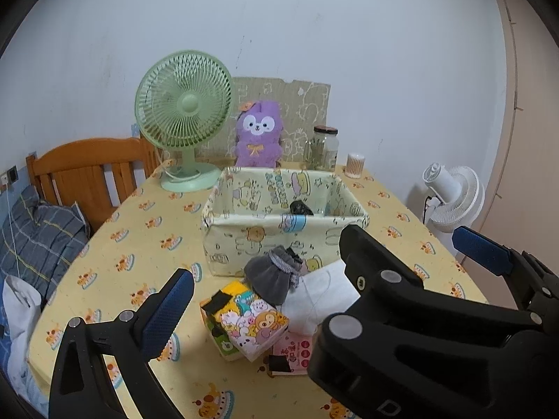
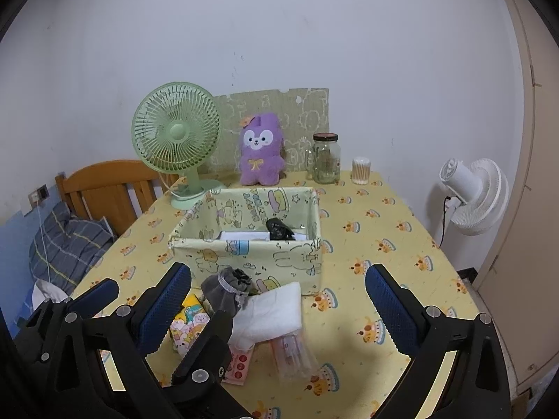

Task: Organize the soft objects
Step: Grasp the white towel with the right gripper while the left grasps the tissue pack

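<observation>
Both grippers, left (image 1: 267, 279) & right (image 2: 277, 281), were held wide, w/ nothing gripped. The grey sock (image 2: 227, 288) could be missed; the white cloth (image 2: 272, 310) lay touching it.

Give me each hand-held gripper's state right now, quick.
Left hand-held gripper: open, holding nothing.
Right hand-held gripper: open, holding nothing.

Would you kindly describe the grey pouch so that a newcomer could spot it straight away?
Find the yellow cartoon-print fabric box in the middle of the table. Right against its near wall lies a small pile; the grey pouch sits on top, velvety with a gathered neck, unlike the flat white cloth beside it.
</observation>
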A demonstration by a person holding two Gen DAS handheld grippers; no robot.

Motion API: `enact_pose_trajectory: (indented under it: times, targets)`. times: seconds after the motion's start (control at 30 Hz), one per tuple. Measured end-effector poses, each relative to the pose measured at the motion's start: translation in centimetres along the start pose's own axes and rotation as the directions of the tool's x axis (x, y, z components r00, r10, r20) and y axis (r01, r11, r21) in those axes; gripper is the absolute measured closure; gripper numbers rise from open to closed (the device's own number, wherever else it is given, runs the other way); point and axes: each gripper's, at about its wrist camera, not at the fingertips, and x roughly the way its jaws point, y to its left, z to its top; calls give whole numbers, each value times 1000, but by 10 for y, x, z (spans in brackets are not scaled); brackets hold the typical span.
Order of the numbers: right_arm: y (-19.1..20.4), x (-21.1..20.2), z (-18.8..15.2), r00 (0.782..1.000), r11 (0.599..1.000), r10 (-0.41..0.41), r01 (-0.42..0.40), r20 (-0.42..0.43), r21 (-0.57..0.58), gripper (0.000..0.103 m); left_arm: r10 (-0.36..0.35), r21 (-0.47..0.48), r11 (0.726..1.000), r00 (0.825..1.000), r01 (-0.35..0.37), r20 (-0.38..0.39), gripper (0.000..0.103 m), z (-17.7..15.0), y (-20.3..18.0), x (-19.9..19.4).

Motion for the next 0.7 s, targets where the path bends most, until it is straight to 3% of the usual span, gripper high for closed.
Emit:
enact_pose_trajectory:
  times: [0.33, 0.7]
  targets:
    - [-3, 31, -22, 998, 1000, 7, -5, -57, 28, 2, -12, -12, 1000, 998, 11, -68, 0, -19, 7, 30]
    - [-1, 64, -37, 992, 999, 26, -21, -121, 42, 2, 31, -20, 999, 993, -34, -117, 0, -30, 19, 53]
